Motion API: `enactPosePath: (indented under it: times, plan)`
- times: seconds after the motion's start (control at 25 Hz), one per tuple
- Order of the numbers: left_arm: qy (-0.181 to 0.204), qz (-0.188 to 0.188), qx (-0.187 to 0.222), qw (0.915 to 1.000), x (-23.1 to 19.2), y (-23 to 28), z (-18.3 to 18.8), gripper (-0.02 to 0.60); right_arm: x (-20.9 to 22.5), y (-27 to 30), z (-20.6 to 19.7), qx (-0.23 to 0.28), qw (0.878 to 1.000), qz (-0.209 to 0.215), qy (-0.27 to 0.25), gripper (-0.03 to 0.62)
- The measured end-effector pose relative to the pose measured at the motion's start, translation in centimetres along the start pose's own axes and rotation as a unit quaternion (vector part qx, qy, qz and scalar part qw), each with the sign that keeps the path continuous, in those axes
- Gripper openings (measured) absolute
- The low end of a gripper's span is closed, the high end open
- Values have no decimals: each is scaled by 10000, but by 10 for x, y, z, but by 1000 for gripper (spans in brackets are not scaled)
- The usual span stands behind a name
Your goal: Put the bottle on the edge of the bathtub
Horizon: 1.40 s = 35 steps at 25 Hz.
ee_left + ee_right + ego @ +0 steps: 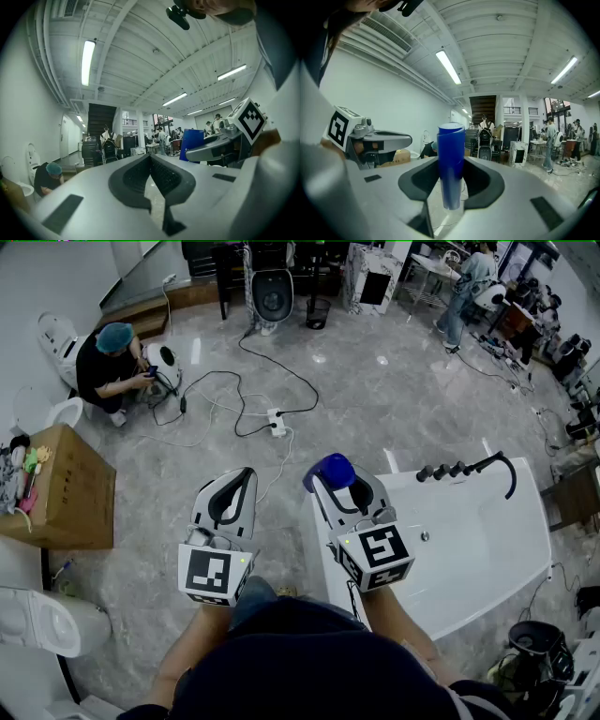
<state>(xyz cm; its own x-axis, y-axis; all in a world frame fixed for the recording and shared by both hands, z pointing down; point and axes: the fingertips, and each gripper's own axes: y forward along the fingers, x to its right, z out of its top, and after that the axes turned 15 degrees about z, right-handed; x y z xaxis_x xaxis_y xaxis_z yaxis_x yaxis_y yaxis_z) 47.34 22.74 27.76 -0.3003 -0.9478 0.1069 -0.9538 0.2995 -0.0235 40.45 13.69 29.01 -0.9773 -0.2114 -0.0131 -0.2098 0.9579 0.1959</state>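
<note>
The white bathtub (487,549) lies under and to the right of your right gripper (336,484). Its fingers are clenched on the blue bottle (451,164), which stands upright between them with its long axis vertical and its top above the fingertips. The side you see is plain blue. Your left gripper (150,159) has its fingertips pressed together on nothing.

I see the blue cylindrical plastic bottle (451,164) upright, clamped in my right gripper (450,180), by the white bathtub's (531,521) corner.
</note>
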Motion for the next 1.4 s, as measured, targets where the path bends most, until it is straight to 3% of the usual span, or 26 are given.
enactPosePath:
  times: [0.44,0.64,0.8,1.08,1.4]
  plan:
    - [-55,-49,-117,9999,-20,55,-15,25,43,43,-3,7,10000,28,10,167]
    - [-219,-106,-158,9996,-60,115,-39,25,76,105,-7,-100,9998,-138,61,167]
    - [-137,-272,-57,9995,-88,183,-43,25,119,153,-5,-64,9992,-392,34,167]
    - [-271,-887,436,9947,-120,307,-28,25,195,225,6,206,9960,-868,-2,167]
    - [-449,-1775,265,9827,-116,393,-43,25,254,245,8,46,9823,-1850,291,167]
